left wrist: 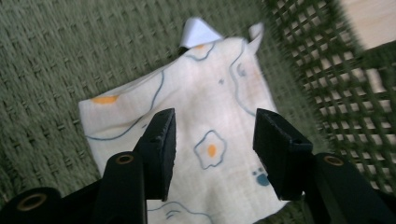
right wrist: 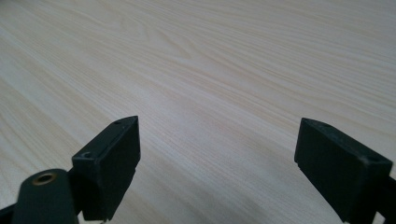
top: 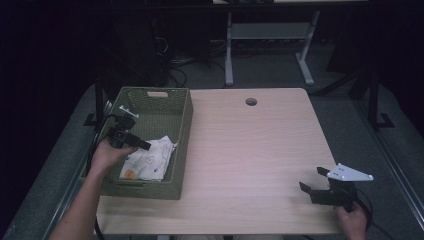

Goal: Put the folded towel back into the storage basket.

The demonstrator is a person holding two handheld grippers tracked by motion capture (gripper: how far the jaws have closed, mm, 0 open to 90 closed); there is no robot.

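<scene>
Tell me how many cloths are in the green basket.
1. The egg-print cloth lies flat at the near end of the green basket, under the open left tongs. More could be hidden beneath it.

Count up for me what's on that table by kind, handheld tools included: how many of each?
Green basket: 1
Egg-print cloth, lying inside the basket: 1
Handheld tools: 2 (left tool open over the cloth, right tool open over the bare table)
Total: 4

Black two-jaw tongs, brass-ringed screw holes, grey three-cornered plate, trailing cable
</scene>
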